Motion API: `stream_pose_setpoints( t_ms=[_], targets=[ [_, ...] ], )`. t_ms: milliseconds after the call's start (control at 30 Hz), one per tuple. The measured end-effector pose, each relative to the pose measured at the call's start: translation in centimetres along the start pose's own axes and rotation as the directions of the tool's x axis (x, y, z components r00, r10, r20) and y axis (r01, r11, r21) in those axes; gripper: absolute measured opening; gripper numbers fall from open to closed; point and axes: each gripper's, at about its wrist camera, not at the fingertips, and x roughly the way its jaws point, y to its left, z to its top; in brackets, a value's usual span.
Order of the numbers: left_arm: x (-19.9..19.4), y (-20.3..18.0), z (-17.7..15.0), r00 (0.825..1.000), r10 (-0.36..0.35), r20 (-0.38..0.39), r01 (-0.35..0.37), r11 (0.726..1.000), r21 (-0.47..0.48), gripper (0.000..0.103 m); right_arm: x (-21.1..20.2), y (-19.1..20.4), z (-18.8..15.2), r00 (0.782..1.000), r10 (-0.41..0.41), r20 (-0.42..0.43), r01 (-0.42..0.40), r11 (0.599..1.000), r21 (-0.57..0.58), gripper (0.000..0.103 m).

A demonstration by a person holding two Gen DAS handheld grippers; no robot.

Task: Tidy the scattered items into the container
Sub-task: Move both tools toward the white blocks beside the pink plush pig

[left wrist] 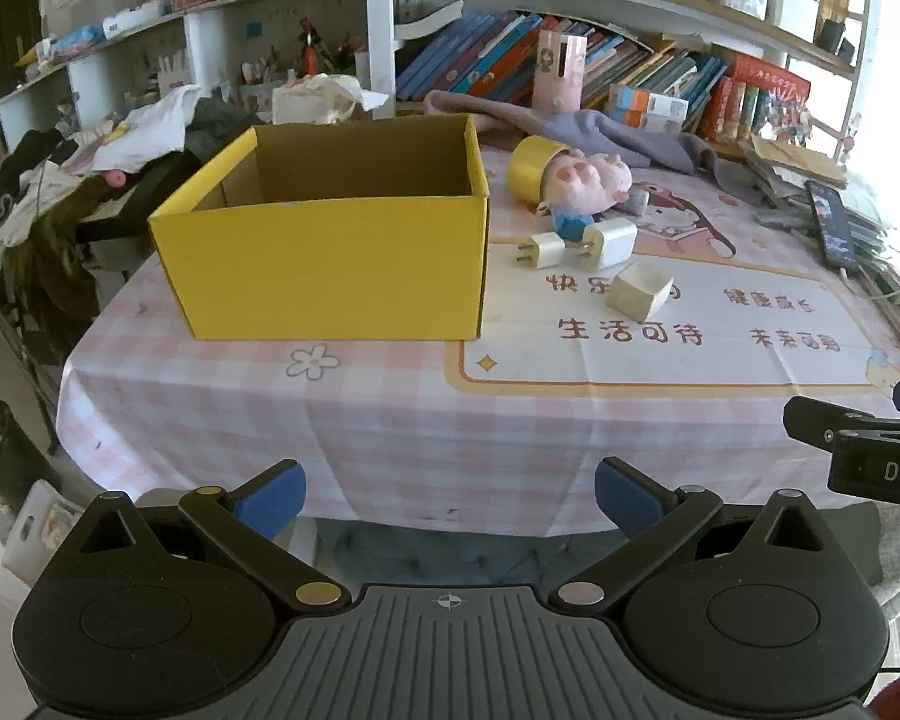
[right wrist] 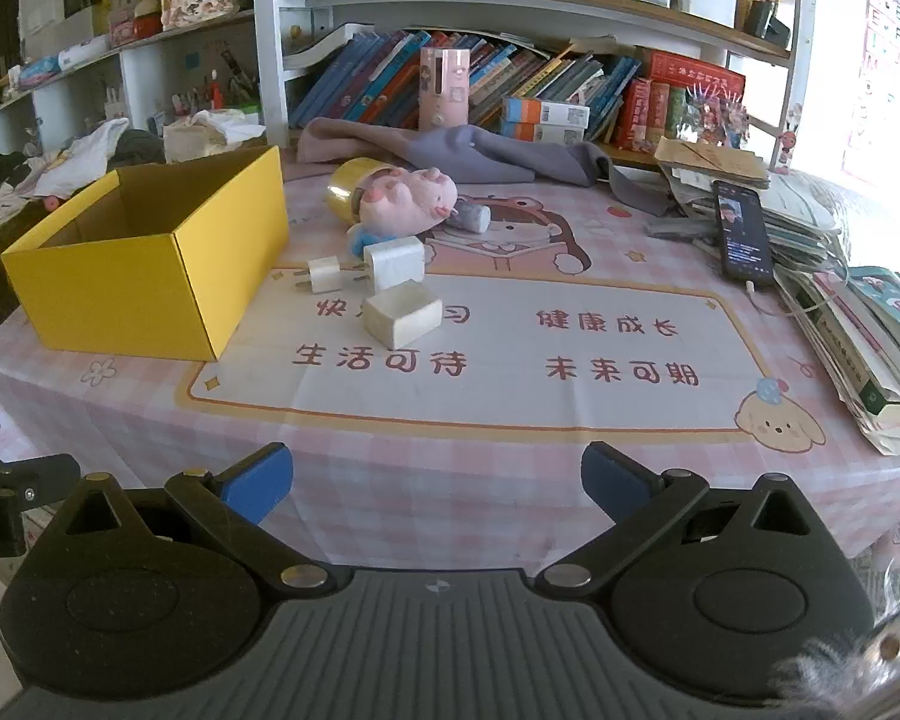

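An empty yellow cardboard box [left wrist: 330, 264] [right wrist: 144, 276] stands on the pink checked tablecloth [left wrist: 390, 432] [right wrist: 510, 468]. To its right lie a pink pig plush [left wrist: 594, 177] [right wrist: 408, 198], a gold tape roll [left wrist: 531, 165] [right wrist: 345, 183], two white plug chargers [left wrist: 549, 249] [left wrist: 615, 240] [right wrist: 324, 276] [right wrist: 396, 261] and a cream cube [left wrist: 639, 291] [right wrist: 402, 315]. My left gripper [left wrist: 450, 498] hangs open at the table's near edge, facing the box. My right gripper [right wrist: 438, 483] is open too, over the near edge, well short of the cube. Nothing is between either pair of fingers.
A grey cloth [right wrist: 480, 153] and a pink cylinder [right wrist: 444, 90] lie behind the items, before a bookshelf. A phone [right wrist: 741, 234] leans on a stack of books and papers [right wrist: 858, 324] at the right. Clothes pile up left of the table [left wrist: 60, 180].
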Motion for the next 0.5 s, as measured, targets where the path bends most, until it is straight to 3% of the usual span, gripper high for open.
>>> stream_pose_setpoints(
  t_ms=[500],
  targets=[
    [1.0,0.0,0.4,1.000,-0.012,-0.022,0.012,1.000,0.000,0.103,1.0,0.1,0.6,1.000,-0.010,-0.014,0.010,1.000,0.005,0.103]
  ],
)
